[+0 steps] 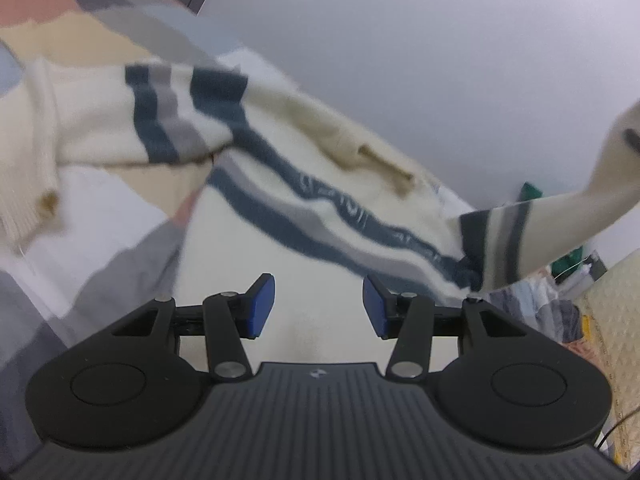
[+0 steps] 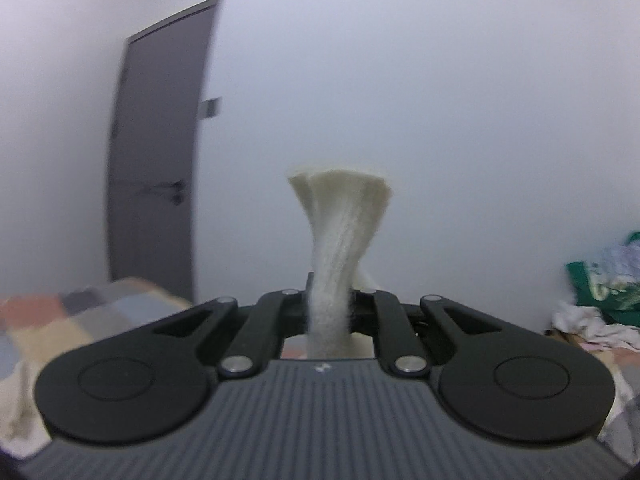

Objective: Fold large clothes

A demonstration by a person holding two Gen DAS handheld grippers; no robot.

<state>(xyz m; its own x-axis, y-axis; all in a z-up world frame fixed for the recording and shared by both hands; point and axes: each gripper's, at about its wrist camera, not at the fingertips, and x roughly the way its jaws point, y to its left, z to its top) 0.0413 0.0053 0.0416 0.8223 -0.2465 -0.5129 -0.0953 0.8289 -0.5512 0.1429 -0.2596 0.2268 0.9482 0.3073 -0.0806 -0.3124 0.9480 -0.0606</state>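
A cream knit sweater [image 1: 280,152] with dark blue and grey stripes lies spread over the bed, blurred in the left wrist view. One sleeve [image 1: 560,216] is lifted up and away to the right. My left gripper [image 1: 319,307] hovers over the sweater's lower part, its blue pads [image 1: 262,306] apart with nothing between them. In the right wrist view my right gripper [image 2: 329,304] is shut on a bunched strip of the cream sweater [image 2: 340,232], which sticks up past the fingers toward the wall.
A patchwork bedcover [image 1: 80,32] of pink, tan, grey and blue squares lies under the sweater. A dark door [image 2: 160,152] stands at the left of a pale wall. A pile of other clothes [image 2: 600,292] with a green item sits at the right.
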